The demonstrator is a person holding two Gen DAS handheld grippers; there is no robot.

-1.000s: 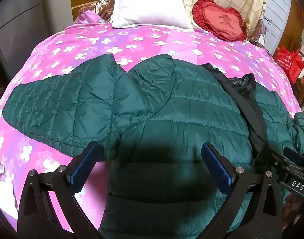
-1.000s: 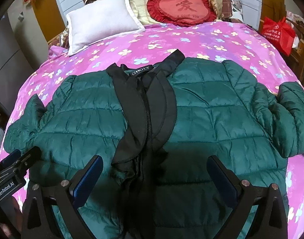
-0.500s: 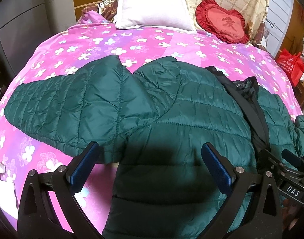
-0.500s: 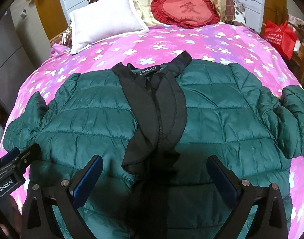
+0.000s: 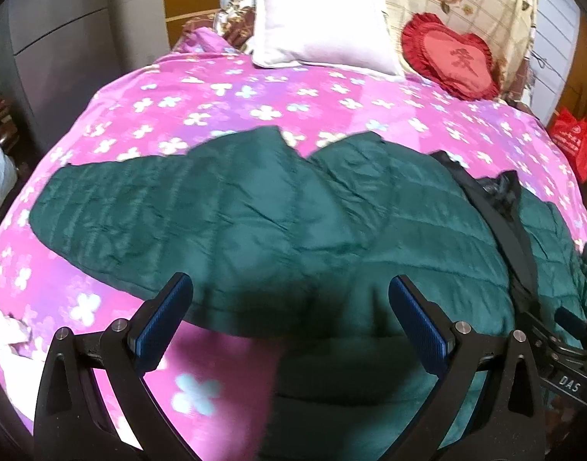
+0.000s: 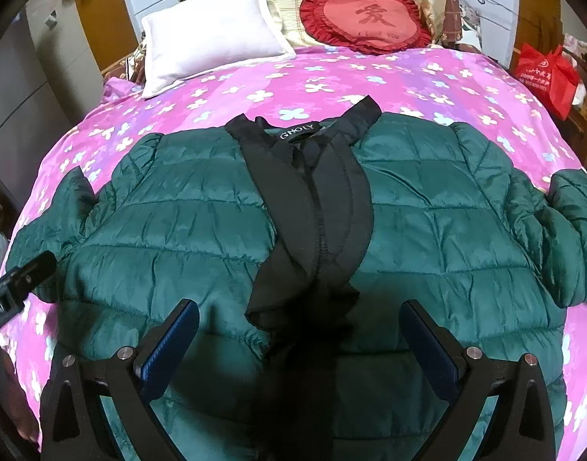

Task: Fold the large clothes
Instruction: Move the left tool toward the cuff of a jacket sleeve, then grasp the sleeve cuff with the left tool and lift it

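A dark green quilted puffer jacket (image 6: pixel 428 230) lies front up on the pink flowered bedspread (image 6: pixel 370 73), with its black zipper placket and collar (image 6: pixel 316 207) running down the middle. Its left sleeve (image 5: pixel 147 207) stretches out to the left in the left wrist view; its right sleeve (image 6: pixel 562 230) bends at the bed's right side. My left gripper (image 5: pixel 289 311) is open and empty above the jacket's left side near the armpit. My right gripper (image 6: pixel 299 342) is open and empty above the lower front, over the zipper.
A white pillow (image 6: pixel 212 46) and a red heart cushion (image 6: pixel 366 15) lie at the head of the bed. A red bag (image 6: pixel 547 73) stands off the right side. A grey cabinet (image 5: pixel 55 38) is at the left. White paper (image 5: pixel 9 342) lies at the bed's left edge.
Both grippers have drawn back and shifted slightly left; the jacket sits farther up and away in both views. The jacket has not moved and both grippers stay open.
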